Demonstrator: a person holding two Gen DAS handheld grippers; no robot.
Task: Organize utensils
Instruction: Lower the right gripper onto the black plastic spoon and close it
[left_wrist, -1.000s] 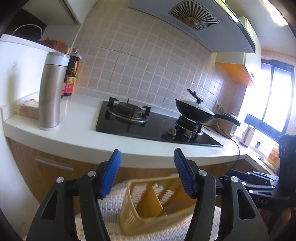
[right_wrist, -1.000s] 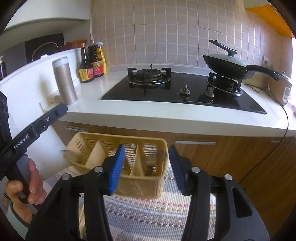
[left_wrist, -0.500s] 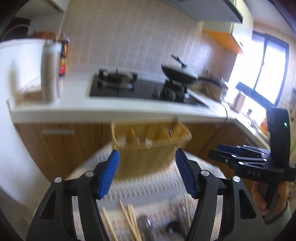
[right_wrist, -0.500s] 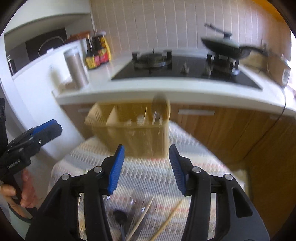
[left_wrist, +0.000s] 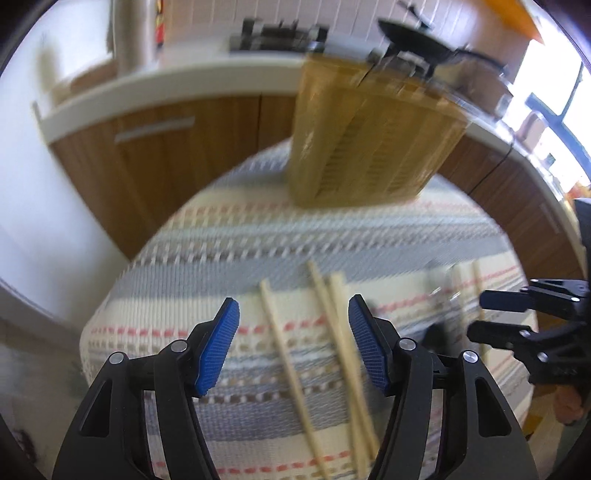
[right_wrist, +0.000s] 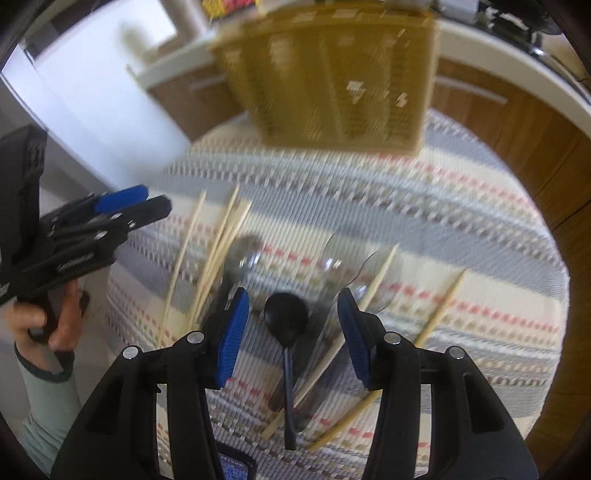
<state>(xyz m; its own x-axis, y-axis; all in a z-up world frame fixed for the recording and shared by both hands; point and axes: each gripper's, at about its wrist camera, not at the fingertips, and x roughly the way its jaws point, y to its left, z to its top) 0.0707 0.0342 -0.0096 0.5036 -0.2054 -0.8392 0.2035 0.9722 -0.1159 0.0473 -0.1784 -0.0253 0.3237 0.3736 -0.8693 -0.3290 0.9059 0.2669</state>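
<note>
- A round table under a striped woven cloth (right_wrist: 388, 192) fills both views, with wooden cabinets (left_wrist: 155, 147) and a white counter edge behind it, from 9 to 3 o'clock.
- The yellow slotted utensil basket (right_wrist: 332, 77) stands at the cloth's far edge, at 12 o'clock of the right gripper and at about 1 o'clock of the left gripper; it is blurred, so what is in its compartments cannot be told.
- The left gripper (left_wrist: 293, 345) hangs above the cloth, jaws spread wide and holding nothing; the right wrist view shows it at 9 o'clock, in a hand (right_wrist: 55, 321).
- The right gripper (right_wrist: 291, 332) is likewise released, jaws apart and empty, above the utensil pile.
- Three wooden chopsticks (left_wrist: 332, 332) lie loose on the cloth between the left gripper's blue pads, running from 12 toward 6 o'clock, two of them close together beside the right pad.
- More chopsticks (right_wrist: 439, 306) lie at 2 o'clock of the right gripper, slanted, on the cloth.
- A black spoon (right_wrist: 286, 321) lies between the right gripper's pads, bowl toward 12 o'clock, handle toward 6.
- A metal spoon (right_wrist: 242, 258), blurred, lies at 11 o'clock of that gripper, just beside the left chopstick group.
</note>
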